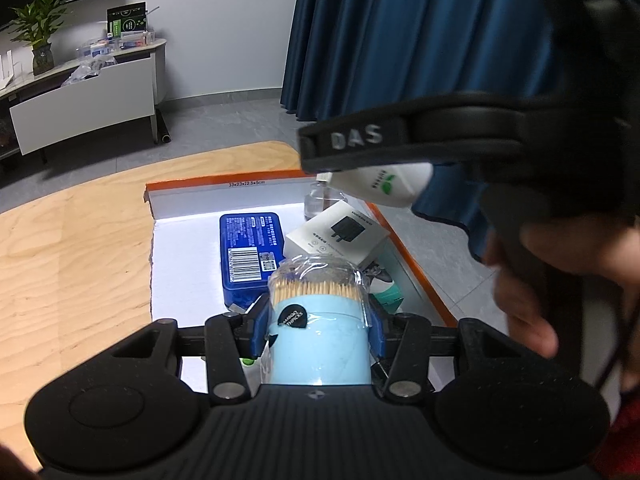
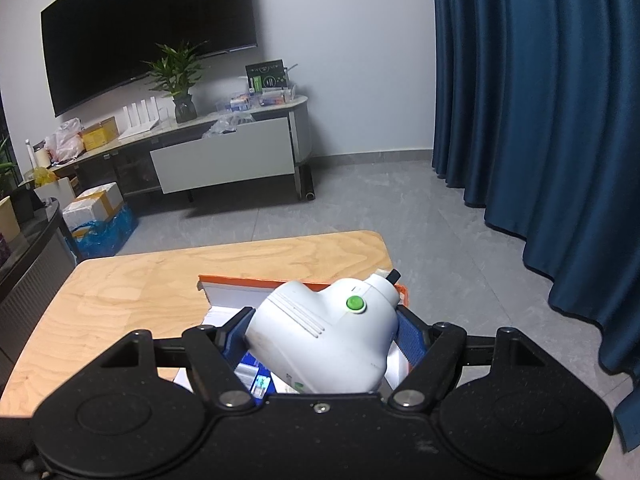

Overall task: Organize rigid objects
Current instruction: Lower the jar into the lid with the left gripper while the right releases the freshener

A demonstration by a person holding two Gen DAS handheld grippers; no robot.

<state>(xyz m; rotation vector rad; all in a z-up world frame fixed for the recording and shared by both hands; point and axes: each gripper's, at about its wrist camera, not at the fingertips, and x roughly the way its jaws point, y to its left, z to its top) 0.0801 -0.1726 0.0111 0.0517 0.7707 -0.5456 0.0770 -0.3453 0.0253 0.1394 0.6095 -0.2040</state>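
Observation:
My left gripper (image 1: 318,320) is shut on a light blue toothpick jar (image 1: 320,344) with a clear lid, held above the white inside of an orange-edged box (image 1: 180,248). In the box lie a blue tin (image 1: 249,256), a white charger carton (image 1: 338,238) and a clear bottle (image 1: 318,198). My right gripper (image 2: 324,328) is shut on a white handheld device with a green button (image 2: 324,340), held above the same box (image 2: 240,285). In the left wrist view the right gripper (image 1: 360,148) hangs over the box's far right corner with the white device (image 1: 384,184) in it.
The box sits at the right end of a light wooden table (image 1: 72,248), whose edge drops to grey floor. A blue curtain (image 2: 540,100) hangs at the right. A TV console (image 2: 224,156) with a plant and boxes stands across the room.

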